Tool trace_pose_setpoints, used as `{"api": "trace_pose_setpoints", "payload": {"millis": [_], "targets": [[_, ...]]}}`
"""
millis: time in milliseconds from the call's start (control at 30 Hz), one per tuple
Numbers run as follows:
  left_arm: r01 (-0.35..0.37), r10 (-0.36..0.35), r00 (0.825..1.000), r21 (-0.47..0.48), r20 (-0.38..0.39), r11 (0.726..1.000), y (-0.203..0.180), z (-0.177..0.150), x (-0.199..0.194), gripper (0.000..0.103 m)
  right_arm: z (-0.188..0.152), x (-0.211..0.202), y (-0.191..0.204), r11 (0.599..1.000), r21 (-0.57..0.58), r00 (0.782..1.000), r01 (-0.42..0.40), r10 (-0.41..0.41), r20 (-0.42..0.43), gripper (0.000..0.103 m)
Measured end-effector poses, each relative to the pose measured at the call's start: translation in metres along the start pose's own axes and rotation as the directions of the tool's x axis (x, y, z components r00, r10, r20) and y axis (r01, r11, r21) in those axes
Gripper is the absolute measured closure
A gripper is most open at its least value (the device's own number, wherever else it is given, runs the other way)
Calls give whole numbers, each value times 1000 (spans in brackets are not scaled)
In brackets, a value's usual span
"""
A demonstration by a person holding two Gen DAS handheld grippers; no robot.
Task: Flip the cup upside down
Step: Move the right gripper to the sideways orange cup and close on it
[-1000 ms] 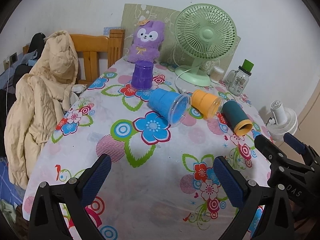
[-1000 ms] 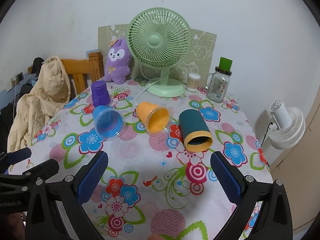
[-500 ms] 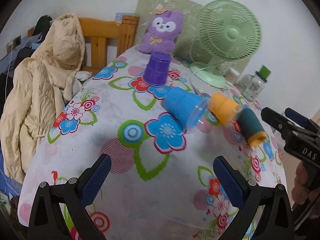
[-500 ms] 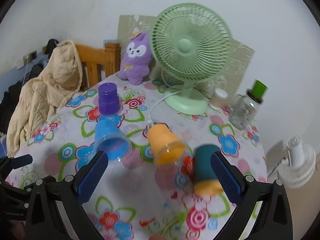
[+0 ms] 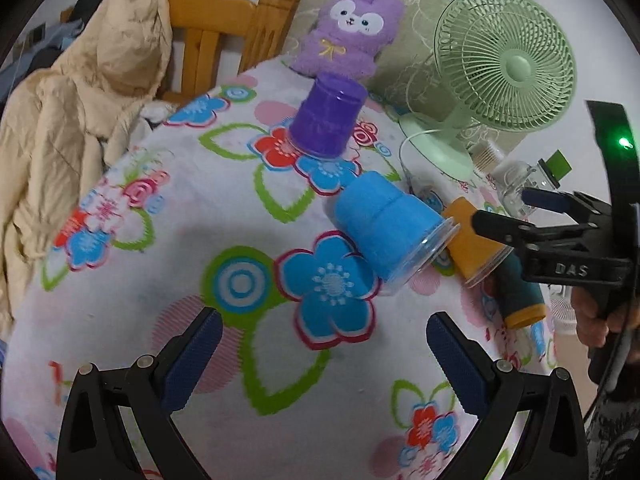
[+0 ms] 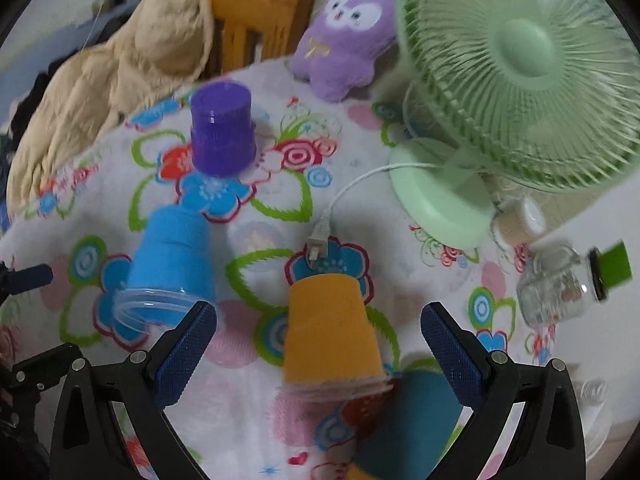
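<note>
Three cups lie on their sides on the floral tablecloth: a blue cup, an orange cup and a teal cup. A purple cup stands upside down behind them. My left gripper is open and empty, in front of the blue cup. My right gripper is open, its fingers on either side of the orange cup without touching it. The right gripper also shows in the left wrist view, above the orange cup.
A green desk fan with its cord and plug stands behind the cups. A purple plush toy, a glass jar with a green lid, and a wooden chair draped with a beige jacket are around the table.
Both grippers have moved forward toward the cups. The right gripper now straddles the orange cup; the left has closed in on the blue cup. The cups have not moved.
</note>
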State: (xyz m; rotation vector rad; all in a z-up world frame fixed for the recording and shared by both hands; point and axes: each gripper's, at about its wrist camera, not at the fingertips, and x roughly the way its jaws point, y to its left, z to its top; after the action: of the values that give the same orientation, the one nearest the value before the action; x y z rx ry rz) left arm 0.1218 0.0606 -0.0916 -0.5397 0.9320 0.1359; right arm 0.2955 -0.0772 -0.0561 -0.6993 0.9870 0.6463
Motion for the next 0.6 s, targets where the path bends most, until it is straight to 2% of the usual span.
{"api": "trace_pose_setpoints", "payload": {"millis": [233, 300, 367, 433, 600], "targets": [[12, -12, 1000, 16, -27, 1000, -22, 2, 19, 0, 0, 32, -13, 998, -23, 993, -66, 64, -97, 2], [9, -8, 999, 21, -32, 1000, -24, 2, 22, 0, -1, 38, -14, 997, -28, 991, -70, 66, -117, 12], [8, -8, 999, 24, -35, 1000, -26, 2, 23, 0, -3, 45, -15, 996, -28, 986, -82, 77, -148, 30], [3, -1, 999, 33, -35, 999, -27, 1, 23, 0, -4, 52, -15, 996, -23, 981, -90, 84, -174, 38], [1, 0, 1000, 38, -29, 999, -28, -2, 18, 0, -9, 50, -16, 995, 1, 981, -99, 98, -170, 39]]}}
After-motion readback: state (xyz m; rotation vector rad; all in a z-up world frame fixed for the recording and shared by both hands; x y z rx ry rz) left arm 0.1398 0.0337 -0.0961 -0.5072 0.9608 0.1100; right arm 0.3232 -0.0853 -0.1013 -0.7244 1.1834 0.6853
